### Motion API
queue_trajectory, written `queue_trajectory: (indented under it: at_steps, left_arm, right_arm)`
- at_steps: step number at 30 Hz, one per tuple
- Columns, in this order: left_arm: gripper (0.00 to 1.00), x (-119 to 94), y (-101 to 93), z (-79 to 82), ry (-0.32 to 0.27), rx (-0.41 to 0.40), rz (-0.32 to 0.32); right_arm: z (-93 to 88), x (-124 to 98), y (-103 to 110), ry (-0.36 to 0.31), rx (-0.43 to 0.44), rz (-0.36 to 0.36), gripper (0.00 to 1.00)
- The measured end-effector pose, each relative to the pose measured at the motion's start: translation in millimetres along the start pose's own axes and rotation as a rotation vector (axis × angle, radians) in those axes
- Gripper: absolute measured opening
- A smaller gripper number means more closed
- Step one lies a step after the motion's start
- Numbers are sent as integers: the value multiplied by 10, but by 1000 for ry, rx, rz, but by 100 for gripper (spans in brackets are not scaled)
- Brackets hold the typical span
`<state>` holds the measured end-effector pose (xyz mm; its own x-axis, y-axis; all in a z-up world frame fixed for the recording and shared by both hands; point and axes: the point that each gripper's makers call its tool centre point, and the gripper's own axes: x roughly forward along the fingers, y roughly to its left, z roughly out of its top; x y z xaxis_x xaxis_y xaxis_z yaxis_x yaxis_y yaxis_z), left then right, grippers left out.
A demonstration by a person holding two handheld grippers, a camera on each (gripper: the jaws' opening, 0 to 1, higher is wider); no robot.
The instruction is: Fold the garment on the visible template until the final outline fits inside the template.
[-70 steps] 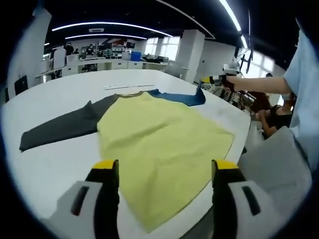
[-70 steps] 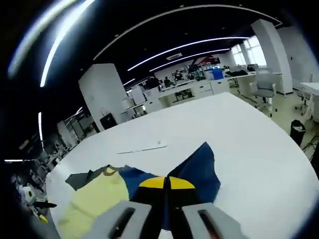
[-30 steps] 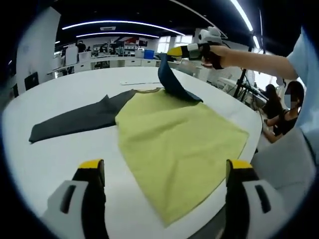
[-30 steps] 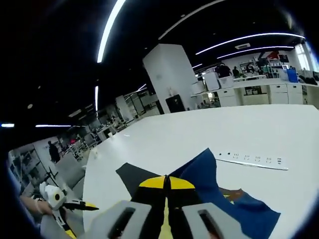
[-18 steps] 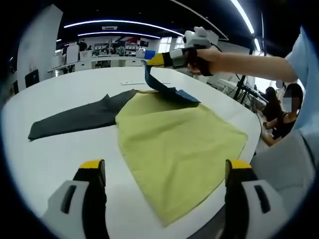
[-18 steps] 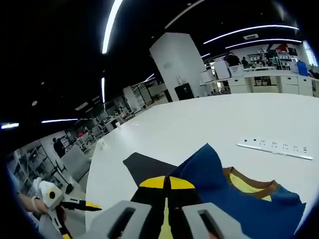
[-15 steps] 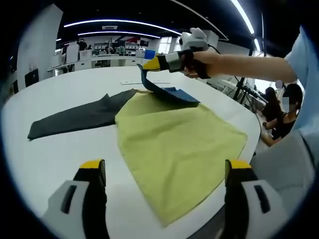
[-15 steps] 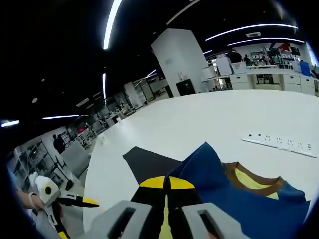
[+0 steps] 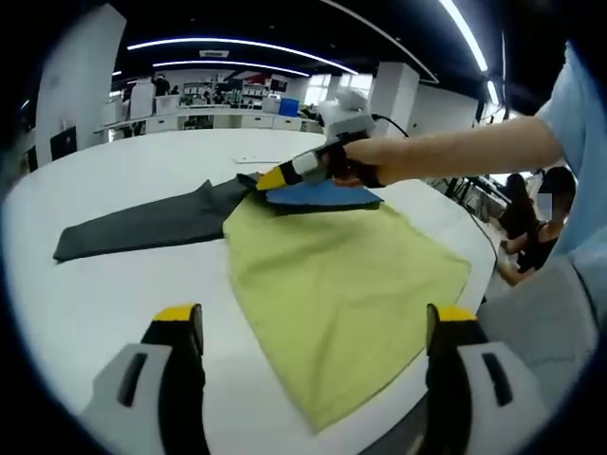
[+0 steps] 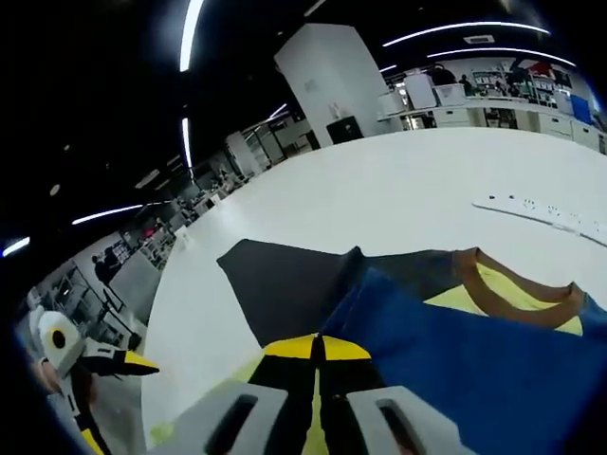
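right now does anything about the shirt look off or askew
Nothing looks damaged. The yellow shirt lies at a slant, its lower corner at the white table edge. The right hand-held gripper is shut on the blue sleeve, laid across the chest; the dark grey sleeve lies spread out.

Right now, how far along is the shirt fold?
Early. Done: nothing fully. In hand: the right gripper is shut on the blue sleeve, laying it across the yellow body. Left: the dark sleeve lies spread on the table, the left gripper is open, the hem is unfolded.
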<state>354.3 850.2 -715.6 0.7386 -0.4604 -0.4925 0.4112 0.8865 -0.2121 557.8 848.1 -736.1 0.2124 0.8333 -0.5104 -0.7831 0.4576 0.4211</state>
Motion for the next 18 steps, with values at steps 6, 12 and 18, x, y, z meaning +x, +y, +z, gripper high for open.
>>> queue_trajectory:
  at_steps: [6, 12, 18]
  left_arm:
    - [95, 3, 9, -5, 0, -8, -1]
    - [94, 5, 20, -19, 3, -15, -2]
    - [94, 11, 24, -31, 7, -15, -5]
  right_arm:
    - [-119, 103, -46, 46, -26, -8, 0]
    - [-184, 148, -48, 71, -52, -20, 0]
    - [-223, 184, -65, 92, -89, -33, 0]
